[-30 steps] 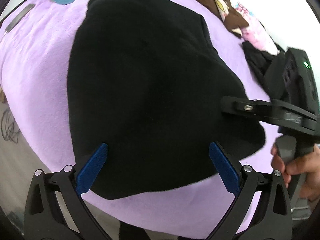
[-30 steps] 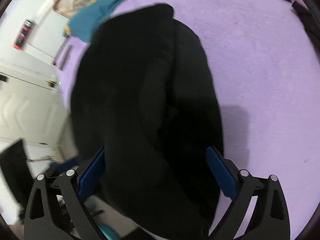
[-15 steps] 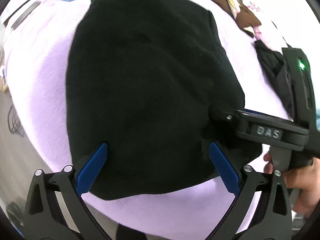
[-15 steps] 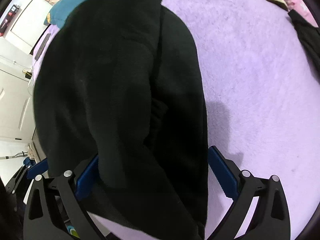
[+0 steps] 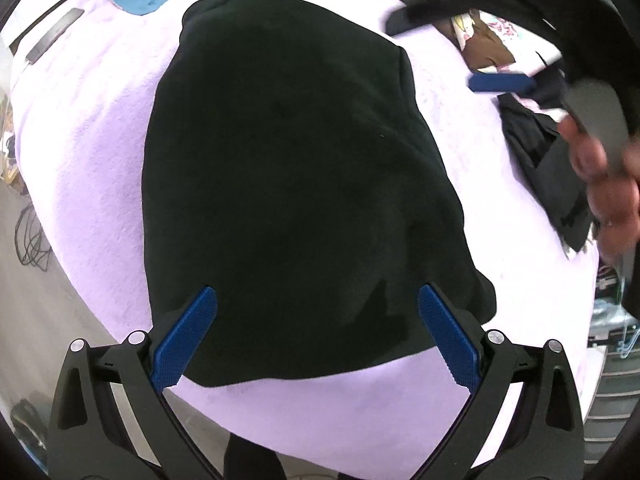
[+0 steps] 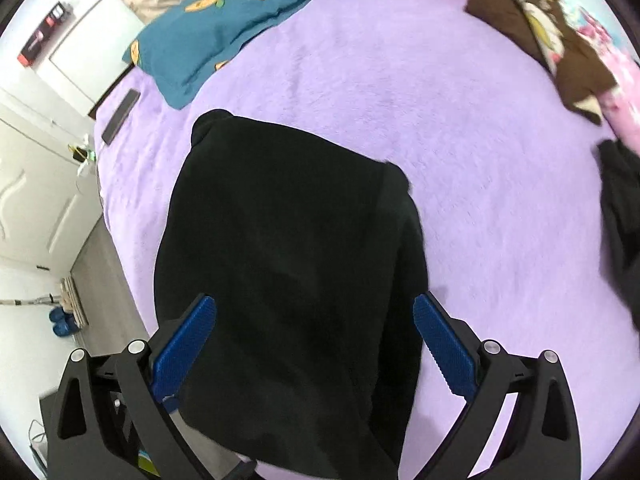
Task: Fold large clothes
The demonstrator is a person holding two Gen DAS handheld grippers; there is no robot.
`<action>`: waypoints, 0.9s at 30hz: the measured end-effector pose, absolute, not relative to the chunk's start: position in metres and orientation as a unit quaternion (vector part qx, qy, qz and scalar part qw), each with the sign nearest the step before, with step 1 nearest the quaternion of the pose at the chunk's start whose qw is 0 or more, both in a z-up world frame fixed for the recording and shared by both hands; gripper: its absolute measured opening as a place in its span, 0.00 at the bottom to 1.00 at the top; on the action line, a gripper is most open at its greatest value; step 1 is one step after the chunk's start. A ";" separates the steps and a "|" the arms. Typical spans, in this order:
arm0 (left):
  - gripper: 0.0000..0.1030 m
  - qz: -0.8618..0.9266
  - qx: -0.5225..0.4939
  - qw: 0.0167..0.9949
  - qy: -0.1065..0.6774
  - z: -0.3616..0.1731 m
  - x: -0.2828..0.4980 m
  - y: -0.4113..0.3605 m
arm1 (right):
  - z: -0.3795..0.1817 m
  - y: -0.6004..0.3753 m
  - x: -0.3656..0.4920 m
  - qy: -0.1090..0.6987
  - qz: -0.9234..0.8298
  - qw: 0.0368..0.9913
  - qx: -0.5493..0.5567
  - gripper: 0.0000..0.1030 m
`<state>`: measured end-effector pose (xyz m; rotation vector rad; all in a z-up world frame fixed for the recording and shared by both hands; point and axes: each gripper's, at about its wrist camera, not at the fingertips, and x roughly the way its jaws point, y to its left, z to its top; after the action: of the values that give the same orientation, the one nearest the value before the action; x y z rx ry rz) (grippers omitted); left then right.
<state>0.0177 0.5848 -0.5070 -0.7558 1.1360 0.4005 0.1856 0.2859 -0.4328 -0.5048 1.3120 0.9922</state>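
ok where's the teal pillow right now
The teal pillow lies at the far left of the purple bed in the right wrist view, beyond the folded black garment.

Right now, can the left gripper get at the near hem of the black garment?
Probably yes. The left gripper is open over the black garment, whose near edge lies flat on the purple blanket between its fingers. Nothing covers that edge, and the right gripper is off to the side.

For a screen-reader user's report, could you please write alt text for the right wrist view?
A folded black garment lies flat on a purple bedspread, framed by the open blue-padded right tongs, which hold nothing. A teal pillow lies at the bed's far end, brown and pink fabric at the right.
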 end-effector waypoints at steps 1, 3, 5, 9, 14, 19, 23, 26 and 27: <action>0.94 0.184 -0.349 0.757 0.521 -0.509 0.018 0.586 | -0.435 0.288 0.188 0.586 0.443 0.643 -0.217 0.94; 0.94 0.180 -0.354 0.753 0.525 -0.514 0.027 0.585 | -0.444 0.299 0.191 0.600 0.455 0.625 -0.205 0.94; 0.94 0.177 -0.354 0.748 0.533 -0.523 0.028 0.585 | -0.456 0.314 0.188 0.608 0.458 0.614 -0.211 0.94; 0.94 0.181 -0.317 0.758 0.540 -0.533 0.031 0.572 | -0.496 0.351 0.186 0.610 0.440 0.602 -0.270 0.94; 0.94 0.205 -0.248 0.774 0.546 -0.541 0.041 0.547 | -0.534 0.377 0.197 0.612 0.415 0.601 -0.302 0.95; 0.94 0.225 -0.252 0.769 0.543 -0.546 0.046 0.550 | -0.542 0.387 0.183 0.573 0.428 0.609 -0.344 0.95; 0.94 0.215 -0.273 0.769 0.536 -0.537 0.037 0.556 | -0.519 0.374 0.183 0.570 0.437 0.620 -0.316 0.95; 0.94 0.204 -0.303 0.766 0.529 -0.526 0.030 0.561 | -0.483 0.339 0.181 0.576 0.447 0.632 -0.263 0.95; 0.94 0.204 -0.310 0.764 0.528 -0.522 0.027 0.563 | -0.475 0.331 0.181 0.577 0.447 0.635 -0.255 0.95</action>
<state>0.0266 0.5630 -0.5221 -0.6735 1.1488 0.4430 0.1809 0.3311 -0.4753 -0.5830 1.3178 1.0218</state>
